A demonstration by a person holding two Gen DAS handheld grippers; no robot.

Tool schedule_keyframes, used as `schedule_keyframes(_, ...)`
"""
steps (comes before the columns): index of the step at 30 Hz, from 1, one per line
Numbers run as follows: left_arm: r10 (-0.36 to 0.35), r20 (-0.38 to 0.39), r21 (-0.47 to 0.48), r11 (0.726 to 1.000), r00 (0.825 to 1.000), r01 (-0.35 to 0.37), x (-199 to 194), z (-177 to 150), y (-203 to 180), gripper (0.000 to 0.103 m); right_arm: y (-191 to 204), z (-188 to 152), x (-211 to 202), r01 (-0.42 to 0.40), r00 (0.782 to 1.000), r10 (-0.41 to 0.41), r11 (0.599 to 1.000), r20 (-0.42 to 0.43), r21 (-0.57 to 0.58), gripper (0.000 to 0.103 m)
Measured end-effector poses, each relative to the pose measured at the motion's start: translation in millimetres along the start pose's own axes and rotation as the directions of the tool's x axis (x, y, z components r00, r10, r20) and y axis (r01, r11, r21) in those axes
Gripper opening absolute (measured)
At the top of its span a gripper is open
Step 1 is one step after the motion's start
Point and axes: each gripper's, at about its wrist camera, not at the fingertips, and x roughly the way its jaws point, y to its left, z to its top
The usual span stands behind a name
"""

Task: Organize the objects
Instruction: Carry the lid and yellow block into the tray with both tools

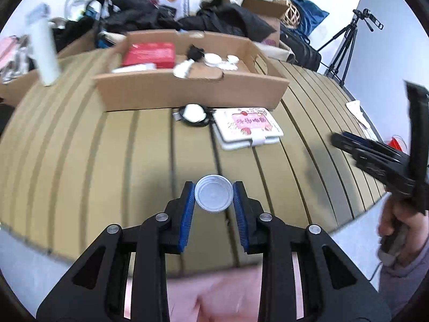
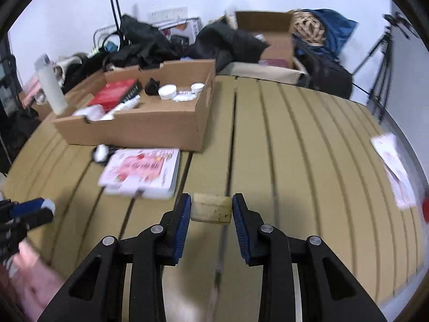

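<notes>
Blue-padded left gripper [image 1: 213,197] is clamped on a round translucent lid [image 1: 213,193], held above the slatted table [image 1: 80,161] near its front edge. Right gripper [image 2: 211,209] pinches a cream block [image 2: 211,208], pads touching both ends. Far left, a cardboard box [image 2: 139,128] w/ a red book [image 2: 116,94] & white jars [image 2: 167,91]. Pink-white case [image 2: 142,171] lies just in front of it.

A booklet [image 2: 140,172] lies on the table [image 2: 308,161], just before the cardboard box [image 2: 139,126] holding small jars [image 2: 167,91].
</notes>
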Motion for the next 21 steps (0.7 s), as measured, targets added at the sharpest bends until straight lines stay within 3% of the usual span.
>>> schedule_keyframes(5,0.027,0.064,-0.025,0.999,0.998,-0.025,-79.9,-41.2,11.1,0.025,-0.7,-68.4,-97.3,-0.009,0.999,0.008,1.0,0.042,0.014,0.035)
schedule_keyframes(10,0.042,0.093,-0.011,0.999,0.995,-0.041,-118.8,-62.6,9.1,0.025,13.5,-124.2,-149.7,-0.077,0.996,0.075,0.995,0.04,0.063,0.035)
schedule_keyframes(15,-0.003,0.12,-0.012,1.0,0.993,0.004,-133.2,-60.1,-1.2,0.025,32.8,-130.3,-172.1,-0.085,0.992,0.083,0.996,0.096,0.019,0.035)
schedule_keyframes(21,0.003,0.15,0.006,1.0,0.989,-0.004,-145.6,-61.3,-5.1,0.025,46.6,-127.7,-185.8,-0.1,0.985,0.101,0.995,0.138,-0.015,0.035)
